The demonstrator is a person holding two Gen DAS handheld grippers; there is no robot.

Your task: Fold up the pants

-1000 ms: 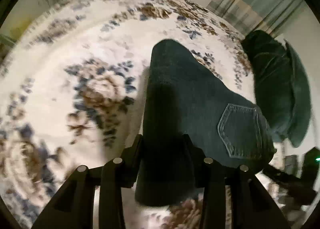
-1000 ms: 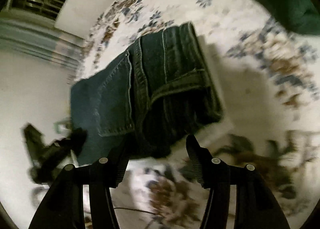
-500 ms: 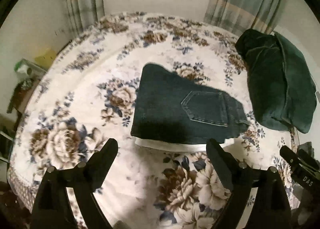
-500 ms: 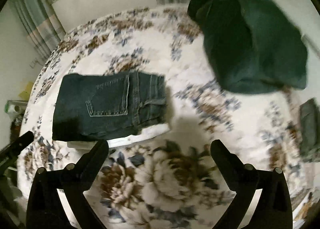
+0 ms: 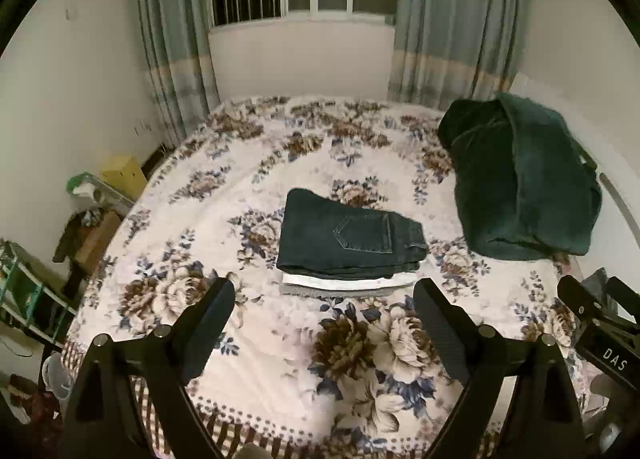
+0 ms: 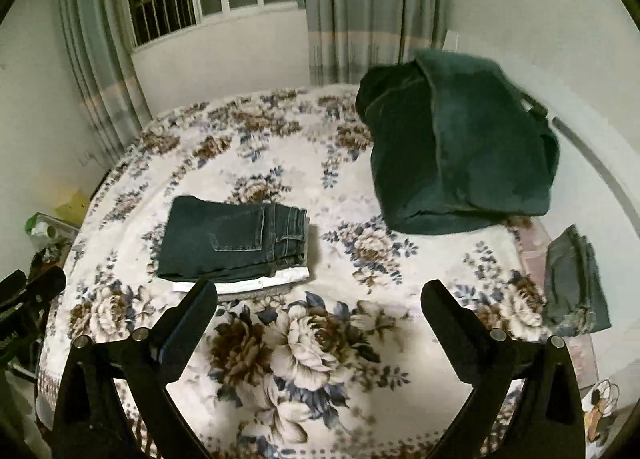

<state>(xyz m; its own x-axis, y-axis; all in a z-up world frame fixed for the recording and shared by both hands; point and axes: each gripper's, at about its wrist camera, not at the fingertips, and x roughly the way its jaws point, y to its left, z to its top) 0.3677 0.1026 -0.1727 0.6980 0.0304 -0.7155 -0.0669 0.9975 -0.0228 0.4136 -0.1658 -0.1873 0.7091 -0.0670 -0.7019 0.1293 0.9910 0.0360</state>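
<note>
Dark blue jeans lie folded into a neat rectangle, back pocket up, on top of a small stack of folded white and grey clothes in the middle of the floral bed cover. My left gripper hangs open above the near part of the bed, well short of the stack, with nothing between its fingers. My right gripper is also open and empty, high over the bed, with the jeans off to its left.
A dark green blanket is heaped at the back right of the bed. A folded grey garment lies at the right edge. A cluttered side table stands left of the bed; curtains and a window are behind.
Both grippers have let go of the jeans, opened wide and pulled back and up. The jeans, close under the fingers before, now lie small and far off on the stack.
</note>
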